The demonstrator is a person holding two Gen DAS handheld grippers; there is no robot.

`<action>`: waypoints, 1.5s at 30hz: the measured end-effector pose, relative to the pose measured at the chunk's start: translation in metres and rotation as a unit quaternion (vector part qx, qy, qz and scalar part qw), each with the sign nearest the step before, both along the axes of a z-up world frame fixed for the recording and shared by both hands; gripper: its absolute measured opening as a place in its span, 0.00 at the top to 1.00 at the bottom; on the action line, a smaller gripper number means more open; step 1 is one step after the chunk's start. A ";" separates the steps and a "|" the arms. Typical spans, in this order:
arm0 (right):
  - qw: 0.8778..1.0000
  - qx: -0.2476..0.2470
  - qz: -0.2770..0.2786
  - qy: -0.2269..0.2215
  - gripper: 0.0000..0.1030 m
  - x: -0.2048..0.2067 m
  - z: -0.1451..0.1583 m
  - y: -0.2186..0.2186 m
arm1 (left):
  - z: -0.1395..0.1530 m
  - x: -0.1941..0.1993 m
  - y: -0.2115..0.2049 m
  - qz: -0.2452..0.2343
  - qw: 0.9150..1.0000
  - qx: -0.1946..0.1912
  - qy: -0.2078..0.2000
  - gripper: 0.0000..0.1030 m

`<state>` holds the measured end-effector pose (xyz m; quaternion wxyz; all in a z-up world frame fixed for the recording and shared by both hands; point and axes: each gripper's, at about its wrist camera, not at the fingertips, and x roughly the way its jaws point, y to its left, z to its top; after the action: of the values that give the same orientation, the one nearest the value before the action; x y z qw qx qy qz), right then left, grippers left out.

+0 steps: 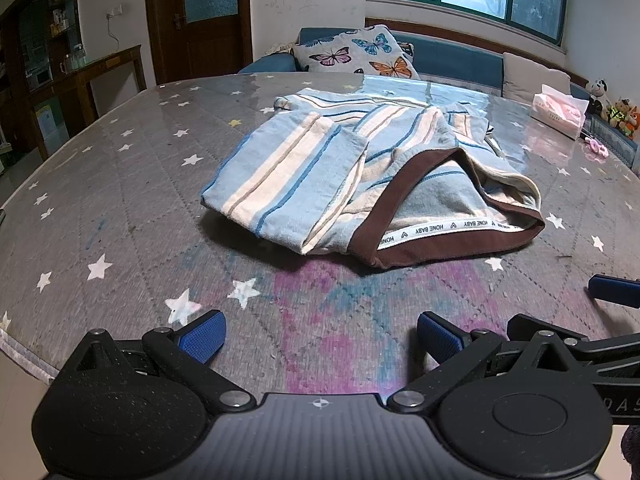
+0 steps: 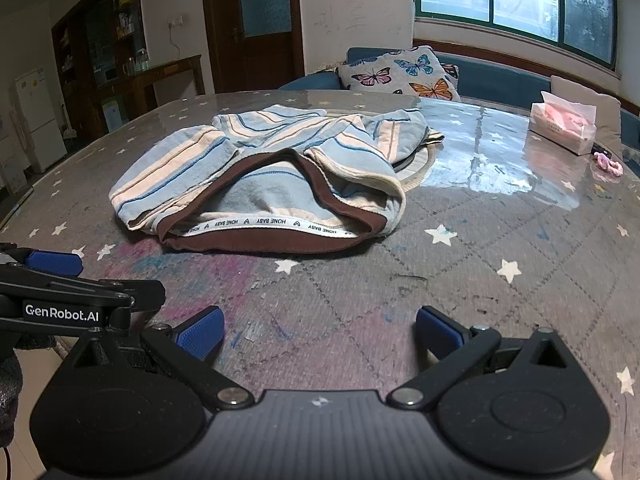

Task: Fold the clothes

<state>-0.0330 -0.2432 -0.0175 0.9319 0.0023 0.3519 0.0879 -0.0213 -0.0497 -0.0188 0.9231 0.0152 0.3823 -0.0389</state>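
Note:
A blue and cream striped garment [image 1: 304,172] with a brown collar band [image 1: 440,248] lies loosely folded on the table, sleeves laid over the body. It also shows in the right wrist view [image 2: 256,160], its brown collar [image 2: 256,245] facing me. My left gripper [image 1: 320,338] is open and empty, short of the garment's near edge. My right gripper [image 2: 318,332] is open and empty, also short of the collar. Each gripper shows at the edge of the other's view: the right one [image 1: 612,290], the left one [image 2: 54,262].
The table has a grey star-patterned cloth [image 1: 120,208] under a clear cover. A pink tissue pack [image 2: 564,126] and a small pink object [image 2: 608,167] sit at the far right. A sofa with a butterfly cushion [image 1: 352,54] stands behind the table.

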 end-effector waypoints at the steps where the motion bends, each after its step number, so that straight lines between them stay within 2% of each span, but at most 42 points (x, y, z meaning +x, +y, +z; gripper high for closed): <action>1: 1.000 0.000 0.000 0.000 0.00 0.000 0.000 0.000 | 0.000 0.000 0.000 0.000 1.000 0.000 0.000 0.00; 10: 1.000 0.000 0.005 0.002 0.00 0.010 0.000 0.000 | 0.000 0.002 0.000 -0.001 1.000 -0.002 0.001 0.00; 27: 1.000 0.003 0.021 0.009 0.00 0.035 0.002 0.001 | 0.007 0.031 0.004 -0.003 1.000 0.001 0.005 0.00; 37: 0.999 0.012 0.031 -0.008 0.00 0.065 0.027 -0.008 | 0.036 0.054 0.017 -0.001 0.999 0.011 -0.037 0.00; 45: 0.999 -0.008 0.035 -0.020 0.00 0.103 0.041 -0.007 | 0.039 0.086 0.026 0.005 0.998 0.037 -0.043 0.00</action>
<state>0.0697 -0.2506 0.0237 0.9351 -0.0195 0.3335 0.1181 0.0643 -0.0237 0.0203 0.9377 0.0487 0.3434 -0.0195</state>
